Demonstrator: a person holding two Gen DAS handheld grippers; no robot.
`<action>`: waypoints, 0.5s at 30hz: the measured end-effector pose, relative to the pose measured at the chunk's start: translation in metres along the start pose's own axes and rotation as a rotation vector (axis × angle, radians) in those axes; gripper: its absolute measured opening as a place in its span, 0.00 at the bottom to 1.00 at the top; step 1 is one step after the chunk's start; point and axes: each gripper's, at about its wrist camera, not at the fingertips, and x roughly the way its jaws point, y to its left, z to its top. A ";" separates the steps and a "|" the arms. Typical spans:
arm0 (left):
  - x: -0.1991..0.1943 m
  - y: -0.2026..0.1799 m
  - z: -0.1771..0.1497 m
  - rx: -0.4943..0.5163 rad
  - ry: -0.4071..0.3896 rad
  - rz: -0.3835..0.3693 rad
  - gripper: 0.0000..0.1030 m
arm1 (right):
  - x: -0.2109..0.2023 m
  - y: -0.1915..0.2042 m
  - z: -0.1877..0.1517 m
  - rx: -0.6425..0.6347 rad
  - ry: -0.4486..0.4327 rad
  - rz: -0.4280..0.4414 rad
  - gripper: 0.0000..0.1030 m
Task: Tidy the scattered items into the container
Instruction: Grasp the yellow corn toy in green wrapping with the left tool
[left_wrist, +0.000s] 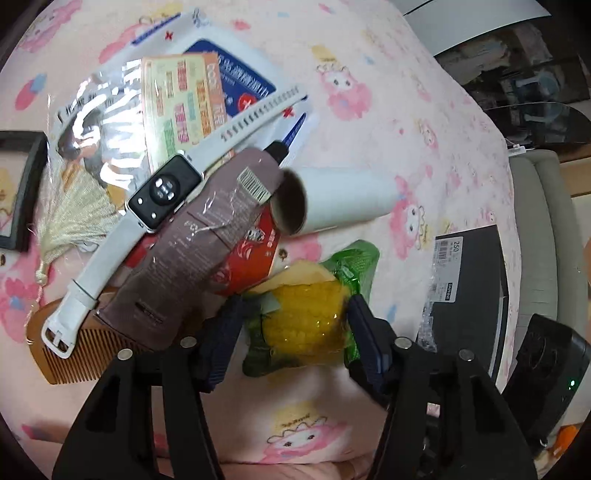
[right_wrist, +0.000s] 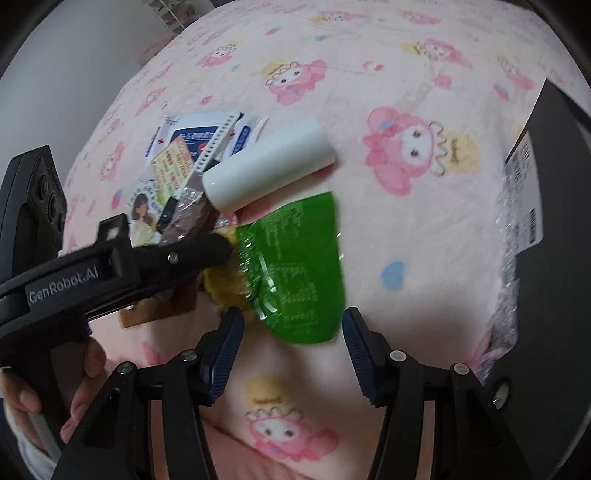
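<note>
My left tongs (left_wrist: 295, 325) pinch corn pack (left_wrist: 306, 317), grip maybe loose; right tongs (right_wrist: 291, 332) wide. Lift straight, clear roll (left_wrist: 332, 199), carry right to box (left_wrist: 465, 295).

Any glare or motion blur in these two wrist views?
Left wrist: glare on the clear photo sleeve and on the brown tube; corn pack sharp; heavy fisheye bending at the edges. Right wrist: corn pack smeared by blur, with specular streaks; left gripper soft too; shadow on the blanket below.
</note>
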 end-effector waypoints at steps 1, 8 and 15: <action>0.001 0.001 0.000 -0.003 0.003 0.002 0.62 | 0.002 -0.004 0.002 0.011 -0.003 -0.008 0.51; 0.009 0.005 0.003 -0.022 0.028 0.013 0.68 | 0.023 -0.018 0.017 0.075 -0.037 0.051 0.57; 0.004 0.000 0.001 0.001 -0.003 -0.009 0.63 | 0.031 -0.019 0.023 0.092 -0.035 0.169 0.55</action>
